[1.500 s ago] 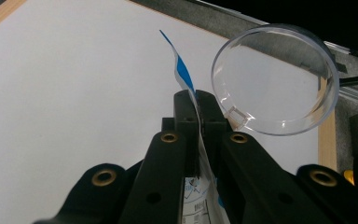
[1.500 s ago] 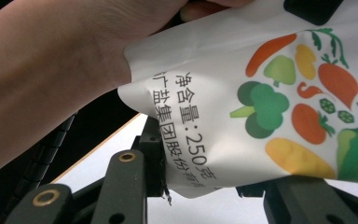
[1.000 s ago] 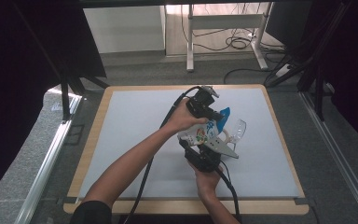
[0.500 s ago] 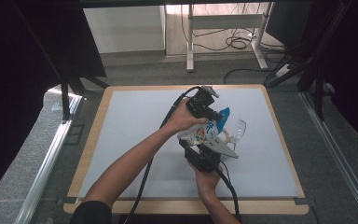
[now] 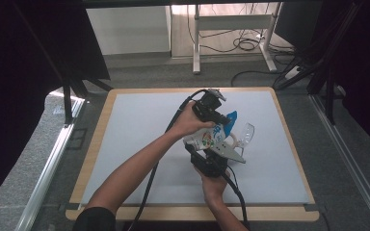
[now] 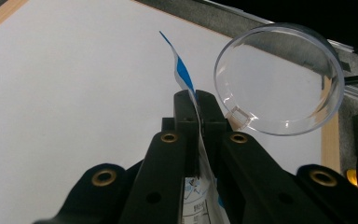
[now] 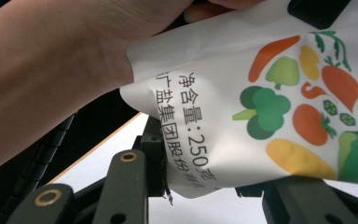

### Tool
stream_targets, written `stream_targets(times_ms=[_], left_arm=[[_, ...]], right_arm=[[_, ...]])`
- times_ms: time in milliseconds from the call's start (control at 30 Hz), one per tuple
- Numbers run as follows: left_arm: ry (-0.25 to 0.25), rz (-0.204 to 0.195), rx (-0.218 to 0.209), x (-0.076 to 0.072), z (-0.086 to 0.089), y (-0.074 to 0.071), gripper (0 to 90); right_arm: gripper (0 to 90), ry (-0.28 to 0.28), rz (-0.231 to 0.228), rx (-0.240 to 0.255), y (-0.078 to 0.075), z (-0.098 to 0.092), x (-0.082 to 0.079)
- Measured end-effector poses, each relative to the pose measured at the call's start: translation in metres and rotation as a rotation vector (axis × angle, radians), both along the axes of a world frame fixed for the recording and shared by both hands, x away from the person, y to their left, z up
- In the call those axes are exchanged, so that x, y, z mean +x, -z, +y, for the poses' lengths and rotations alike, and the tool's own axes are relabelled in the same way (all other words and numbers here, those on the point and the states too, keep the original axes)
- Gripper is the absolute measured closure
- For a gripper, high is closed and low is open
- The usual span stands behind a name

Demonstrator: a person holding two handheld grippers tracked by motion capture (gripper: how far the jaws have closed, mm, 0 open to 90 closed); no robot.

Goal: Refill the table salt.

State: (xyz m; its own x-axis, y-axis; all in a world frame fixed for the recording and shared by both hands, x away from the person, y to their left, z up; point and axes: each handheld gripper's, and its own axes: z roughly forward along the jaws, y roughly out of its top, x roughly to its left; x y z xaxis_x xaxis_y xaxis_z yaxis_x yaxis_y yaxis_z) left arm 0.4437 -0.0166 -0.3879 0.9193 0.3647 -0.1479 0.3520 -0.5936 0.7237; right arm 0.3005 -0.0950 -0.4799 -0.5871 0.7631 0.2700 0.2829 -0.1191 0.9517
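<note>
Salt pouch (image 5: 211, 139) held above the white mat (image 5: 139, 130), right of centre. Left gripper (image 6: 197, 100) clamped on the pouch's blue-edged top strip. Right gripper (image 7: 205, 186) jaws closed on the pouch's lower end. Clear plastic cup (image 6: 279, 79) lies just right of the pouch.

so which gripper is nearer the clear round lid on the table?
Left. The left gripper, shut on the pouch's top edge, sits right beside the clear lid. The right gripper holds the pouch's lower end, farther back toward the person.
</note>
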Motion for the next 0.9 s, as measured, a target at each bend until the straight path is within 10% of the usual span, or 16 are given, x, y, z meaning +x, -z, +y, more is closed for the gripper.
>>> stream_targets(times_ms=[900], left_arm=[[0.008,-0.01,0.016,0.0001,-0.0074,-0.0019,89.4]], right_arm=[[63.6,0.009,0.001,0.017,-0.0003,-0.0044,0.001]])
